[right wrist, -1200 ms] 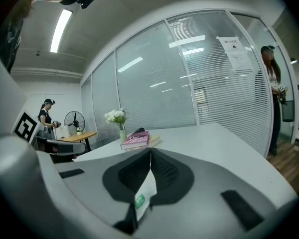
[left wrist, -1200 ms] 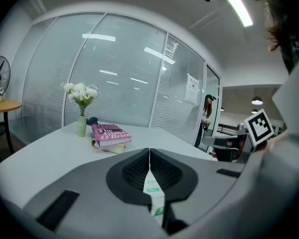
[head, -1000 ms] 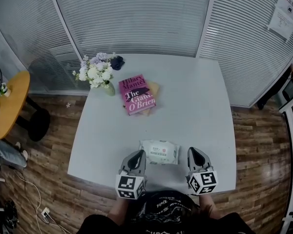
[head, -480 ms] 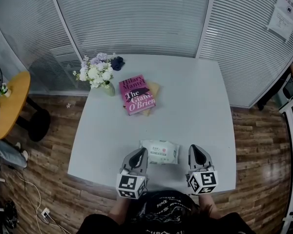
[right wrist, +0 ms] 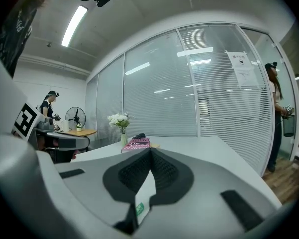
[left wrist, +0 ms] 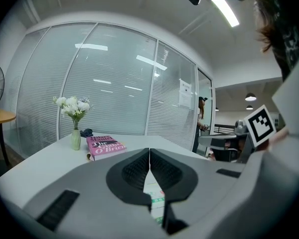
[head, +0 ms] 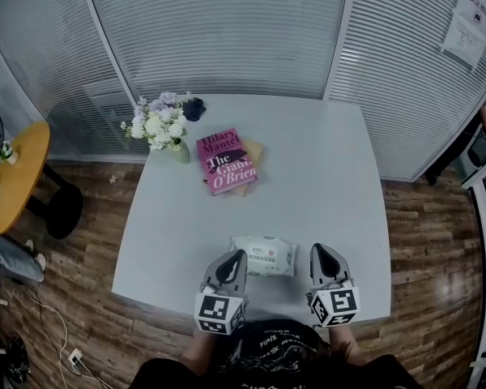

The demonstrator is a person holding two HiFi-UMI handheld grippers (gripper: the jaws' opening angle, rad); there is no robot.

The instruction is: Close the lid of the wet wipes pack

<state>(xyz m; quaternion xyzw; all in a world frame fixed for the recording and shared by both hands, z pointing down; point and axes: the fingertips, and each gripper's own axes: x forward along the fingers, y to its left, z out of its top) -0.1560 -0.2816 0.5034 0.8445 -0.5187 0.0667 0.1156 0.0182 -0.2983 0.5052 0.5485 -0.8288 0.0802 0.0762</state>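
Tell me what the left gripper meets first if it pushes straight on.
Probably the wipes pack, lying just past the left gripper's shut tips. In the head view the tip lines up with the pack's left end, so it may only clip that edge.

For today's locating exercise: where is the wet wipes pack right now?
In the head view, the wet wipes pack lies near the table's front edge, between the left gripper and right gripper; the pink book lies farther back.
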